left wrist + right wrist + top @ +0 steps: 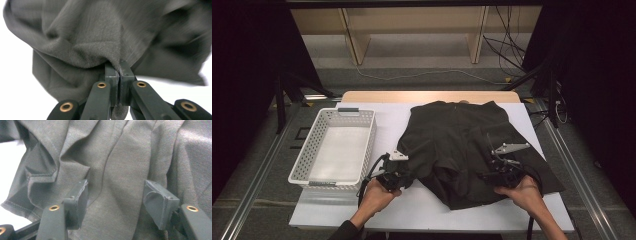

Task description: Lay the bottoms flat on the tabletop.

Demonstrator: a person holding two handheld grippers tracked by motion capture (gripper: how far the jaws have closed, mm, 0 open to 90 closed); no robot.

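1. The dark grey T-shirt (462,145) lies spread and rumpled on the white table (422,210), right of the empty white basket (334,147).
2. Folding looks under way: the left gripper (396,176) has its jaws pinched tight on the shirt's near left edge.
3. The right gripper (502,172) gapes wide over wrinkled cloth, holding nothing; next it likely must close on the hem.

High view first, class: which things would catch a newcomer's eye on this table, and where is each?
A dark grey T-shirt lies crumpled across the middle and right of the white table. A white perforated basket stands at its left. The left tool is clamped on a shirt fold; the right tool is open over the cloth.
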